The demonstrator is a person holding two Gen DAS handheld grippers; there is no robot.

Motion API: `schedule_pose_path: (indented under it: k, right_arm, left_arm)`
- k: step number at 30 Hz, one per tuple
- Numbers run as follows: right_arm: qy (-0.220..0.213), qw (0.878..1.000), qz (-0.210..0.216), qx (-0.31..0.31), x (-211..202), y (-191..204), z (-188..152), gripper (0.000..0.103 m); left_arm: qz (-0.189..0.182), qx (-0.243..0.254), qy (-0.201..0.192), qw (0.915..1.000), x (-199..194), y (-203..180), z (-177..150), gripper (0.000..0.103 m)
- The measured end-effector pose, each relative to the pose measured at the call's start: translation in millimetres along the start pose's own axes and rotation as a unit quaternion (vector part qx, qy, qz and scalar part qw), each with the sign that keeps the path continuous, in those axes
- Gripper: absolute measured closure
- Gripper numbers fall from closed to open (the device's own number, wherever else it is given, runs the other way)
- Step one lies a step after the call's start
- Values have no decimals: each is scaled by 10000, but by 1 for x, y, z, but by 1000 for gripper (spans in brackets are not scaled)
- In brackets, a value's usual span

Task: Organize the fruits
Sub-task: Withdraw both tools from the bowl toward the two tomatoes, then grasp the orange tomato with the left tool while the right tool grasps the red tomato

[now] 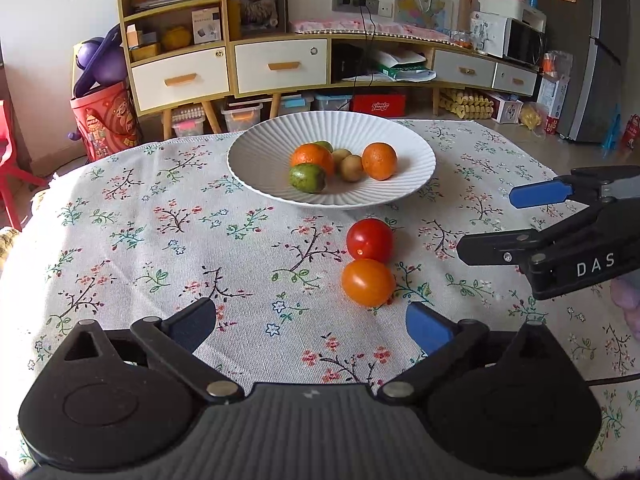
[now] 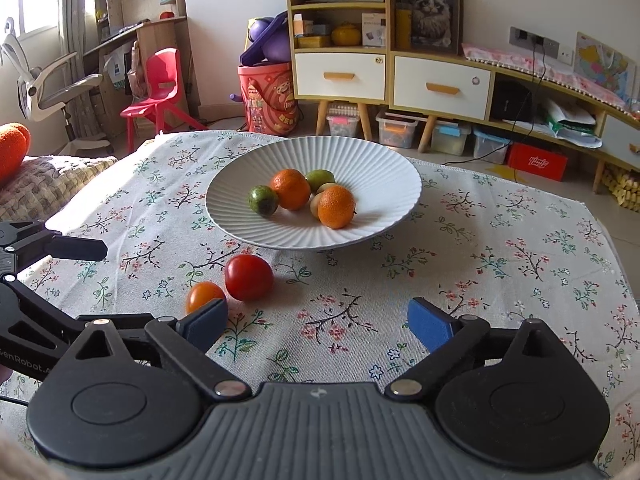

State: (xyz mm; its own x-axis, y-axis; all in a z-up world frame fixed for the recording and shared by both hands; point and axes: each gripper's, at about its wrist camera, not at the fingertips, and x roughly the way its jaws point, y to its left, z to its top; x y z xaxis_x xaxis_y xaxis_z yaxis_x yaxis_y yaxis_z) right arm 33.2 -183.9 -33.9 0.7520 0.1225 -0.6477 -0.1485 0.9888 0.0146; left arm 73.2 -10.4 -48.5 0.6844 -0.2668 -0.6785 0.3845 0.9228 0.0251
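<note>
my left gripper (image 1: 310, 326) hung low over the flowered tablecloth (image 1: 160, 240), its jaws spread wide and pinching nothing. just past them, toward one o'clock, sat the orange tomato (image 1: 368, 282), smooth and glossy, touching the red tomato (image 1: 369, 240) right behind it. farther out at twelve o'clock stood the white ribbed plate (image 1: 256, 160). on it lay two oranges with dimpled skin (image 1: 312, 159), the second (image 1: 379, 161) to the right of the first, a mottled green fruit (image 1: 307, 178) at the front, and two small tan fruits (image 1: 352, 168) between the oranges. another green fruit (image 1: 323, 145) was mostly hidden behind the left orange, so i could not make out its shape.

at three o'clock in that view my right gripper (image 1: 500, 220) came in from the edge, its body cut off by the frame, jaws parted and empty.

from the right wrist, my right gripper (image 2: 318, 326) was likewise spread above the cloth. the orange tomato (image 2: 202, 295) lay at eleven o'clock, partly covered by my left-hand fingertip (image 2: 208, 320). the red tomato (image 2: 248, 278) showed whole beside it. my left gripper (image 2: 86, 280) reached in at nine o'clock, its lower finger hidden behind my own linkage.
</note>
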Motion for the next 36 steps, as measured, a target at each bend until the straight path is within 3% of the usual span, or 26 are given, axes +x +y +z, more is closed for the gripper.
schedule_pose_path:
  k: [13, 24, 32, 36]
  right_arm:
    - [210, 9990, -390, -53, 8, -7, -20, 2]
    - [310, 9981, -513, -117, 9, -12, -21, 2]
    - [359, 9979, -538, -99, 12, -19, -21, 2]
    - [343, 9981, -497, -140, 12, -18, -19, 2]
  left_arm:
    - [269, -124, 88, 9995, 11, -14, -18, 11]
    - [189, -347, -10, 9992, 22, -23, -14, 16]
    - [-56, -325, -156, 9993, 25, -31, -6, 46]
    - [-233, -326, -186, 9990, 27, -32, -1, 69]
